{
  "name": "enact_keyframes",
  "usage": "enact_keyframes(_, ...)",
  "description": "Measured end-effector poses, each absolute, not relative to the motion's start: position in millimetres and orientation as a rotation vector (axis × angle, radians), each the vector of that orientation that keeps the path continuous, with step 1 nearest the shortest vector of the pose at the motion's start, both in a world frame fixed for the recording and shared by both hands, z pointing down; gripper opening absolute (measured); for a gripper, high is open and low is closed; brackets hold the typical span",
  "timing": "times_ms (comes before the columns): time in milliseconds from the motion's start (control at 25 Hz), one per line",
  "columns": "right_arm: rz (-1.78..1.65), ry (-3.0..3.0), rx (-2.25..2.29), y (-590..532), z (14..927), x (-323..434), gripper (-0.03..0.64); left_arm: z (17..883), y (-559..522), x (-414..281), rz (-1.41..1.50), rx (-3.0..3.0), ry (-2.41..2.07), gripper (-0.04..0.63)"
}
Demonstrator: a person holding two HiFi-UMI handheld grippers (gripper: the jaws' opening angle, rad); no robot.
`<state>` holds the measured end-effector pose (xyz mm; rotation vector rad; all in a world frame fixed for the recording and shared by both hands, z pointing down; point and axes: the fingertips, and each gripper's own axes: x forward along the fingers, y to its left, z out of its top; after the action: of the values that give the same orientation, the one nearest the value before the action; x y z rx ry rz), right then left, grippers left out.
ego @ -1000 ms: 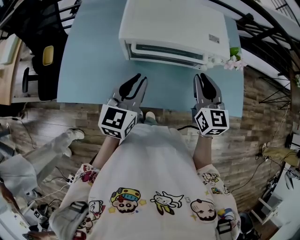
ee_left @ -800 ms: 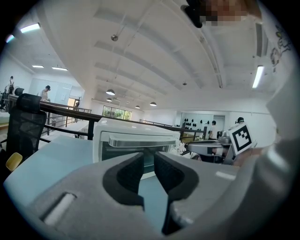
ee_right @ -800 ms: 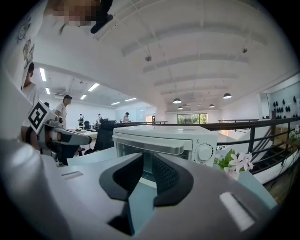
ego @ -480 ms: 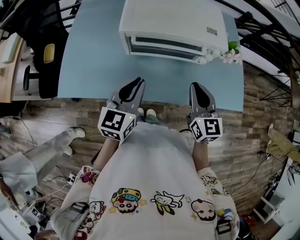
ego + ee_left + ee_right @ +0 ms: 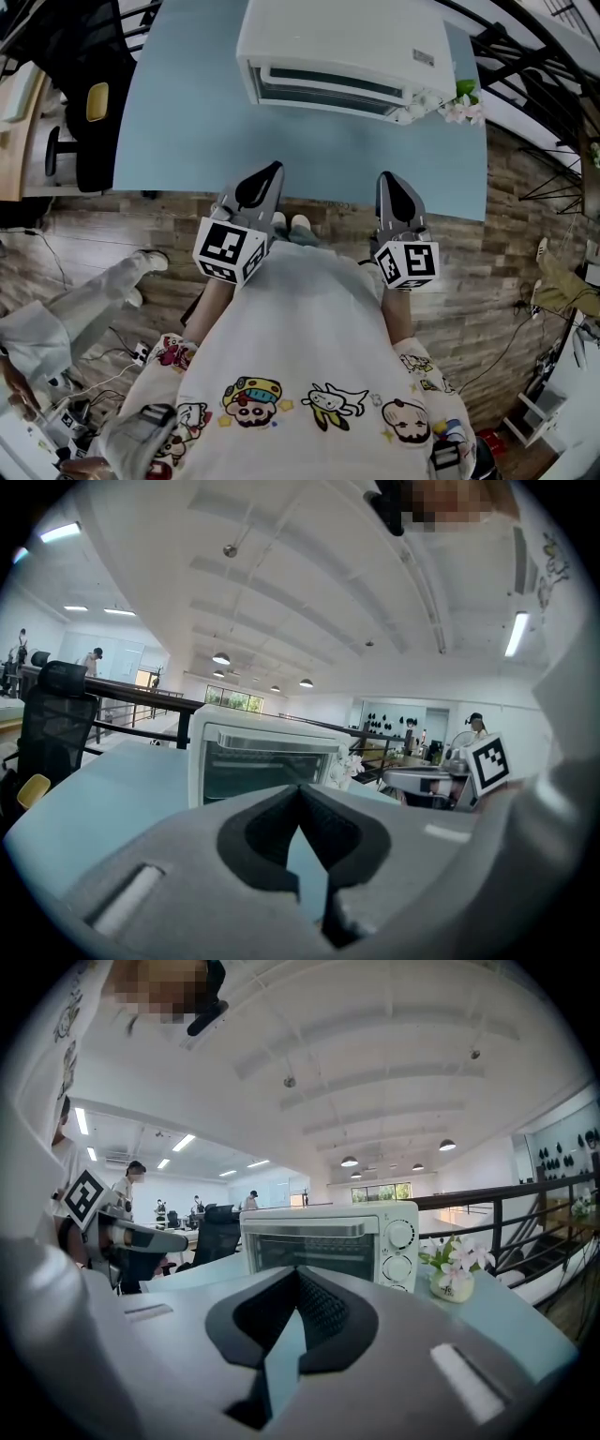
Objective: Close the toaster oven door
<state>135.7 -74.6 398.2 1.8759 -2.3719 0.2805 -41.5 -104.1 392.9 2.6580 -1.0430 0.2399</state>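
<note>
Toaster oven [image 5: 342, 47] is sitting toward the far edge of the pale blue surface [image 5: 187, 131], white and boxy. Its glass door [image 5: 323, 84] is lying flush against the front, with a metal handle [image 5: 314, 1229] running along the door's top edge. Behind the glass a pale horizontal bar is showing dimly (whether the cavity is holding anything else I cannot tell). Round knobs [image 5: 400, 1235] are lining the panel to the right of the door. Just beside that end of the oven a small round vase [image 5: 453, 1285] is standing on the surface, holding pink and white flowers [image 5: 461, 1256]. Both grippers are hovering side by side above the near edge of the surface, well apart from the oven and pointing toward it. The left gripper [image 5: 274, 169] is clenched, its tips meeting with nothing between them. The right gripper [image 5: 388, 176] has just been closing its jaws and is clenched too, likewise gripping nothing
</note>
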Motion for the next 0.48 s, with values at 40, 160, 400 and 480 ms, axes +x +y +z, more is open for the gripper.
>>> enact_keyframes(40, 0.283, -2.370, 1.875, -75, 399, 136, 0.008, 394, -104, -41, 0.242, 2.657, -1.042, 0.000)
enact_keyframes(160, 0.282, -2.373, 1.863, -77, 398, 136, 0.008, 394, -104, -41, 0.243, 2.656, -1.042, 0.000)
enact_keyframes(400, 0.265, -2.373, 1.842, -86, 396, 136, 0.008, 394, -110, -39, 0.244, 2.653, -1.051, 0.000)
enact_keyframes(480, 0.264, -2.373, 1.835, -89, 396, 135, 0.008, 393, -112, -40, 0.244, 2.651, -1.057, 0.000)
